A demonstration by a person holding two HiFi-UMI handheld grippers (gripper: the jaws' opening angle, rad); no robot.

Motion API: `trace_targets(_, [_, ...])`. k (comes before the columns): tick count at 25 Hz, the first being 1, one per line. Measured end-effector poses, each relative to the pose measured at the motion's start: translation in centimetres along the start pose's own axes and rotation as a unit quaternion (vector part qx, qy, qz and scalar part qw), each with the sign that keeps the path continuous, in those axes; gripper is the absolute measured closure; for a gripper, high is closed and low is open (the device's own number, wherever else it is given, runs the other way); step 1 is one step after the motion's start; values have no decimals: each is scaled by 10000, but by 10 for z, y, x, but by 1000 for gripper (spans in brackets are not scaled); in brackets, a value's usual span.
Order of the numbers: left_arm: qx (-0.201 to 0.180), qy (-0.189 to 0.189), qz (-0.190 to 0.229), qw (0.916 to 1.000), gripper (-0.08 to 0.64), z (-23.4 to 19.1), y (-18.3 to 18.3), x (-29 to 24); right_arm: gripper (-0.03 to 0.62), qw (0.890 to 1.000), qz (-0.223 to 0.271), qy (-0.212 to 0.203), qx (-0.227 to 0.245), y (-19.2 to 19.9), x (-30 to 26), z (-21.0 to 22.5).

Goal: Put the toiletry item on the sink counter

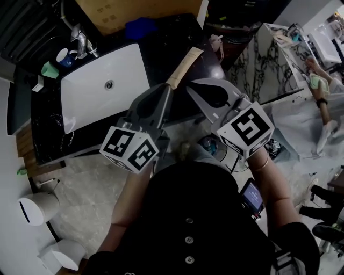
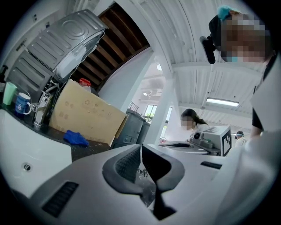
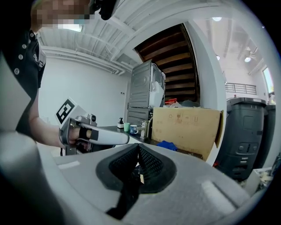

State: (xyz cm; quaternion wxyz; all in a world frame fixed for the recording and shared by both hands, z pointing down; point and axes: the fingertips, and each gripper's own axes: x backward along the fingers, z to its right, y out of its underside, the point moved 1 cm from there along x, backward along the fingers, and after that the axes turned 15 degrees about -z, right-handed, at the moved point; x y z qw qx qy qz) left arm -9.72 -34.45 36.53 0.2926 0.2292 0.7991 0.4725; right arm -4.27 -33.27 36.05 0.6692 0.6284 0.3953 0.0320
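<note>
A tan toiletry tube (image 1: pixel 185 67) lies slanted over the black sink counter (image 1: pixel 161 45), to the right of the white basin (image 1: pixel 126 70). In the head view its near end is hidden behind the tip of my left gripper (image 1: pixel 167 89). In the left gripper view that gripper (image 2: pixel 140 151) has its jaws closed together with no tube between them. My right gripper (image 1: pixel 190 88) hovers just right of the tube. In the right gripper view it (image 3: pixel 138 151) is also shut and holds nothing. Both grippers are above the counter's front edge.
A faucet (image 1: pixel 80 40), a blue mug (image 1: pixel 65 56) and a green cup (image 1: pixel 49 70) stand behind the basin. A blue cloth (image 1: pixel 140 27) and a cardboard box (image 1: pixel 134 11) lie at the back. White bins (image 1: pixel 37 207) stand on the floor at left. A person (image 1: pixel 320 91) works at right.
</note>
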Motion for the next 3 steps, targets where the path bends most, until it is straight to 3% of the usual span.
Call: trace_targets(3, [-21,-142,92,9999,540,-6,-5,3,589,9998,81,-59,181,-9,-9,1])
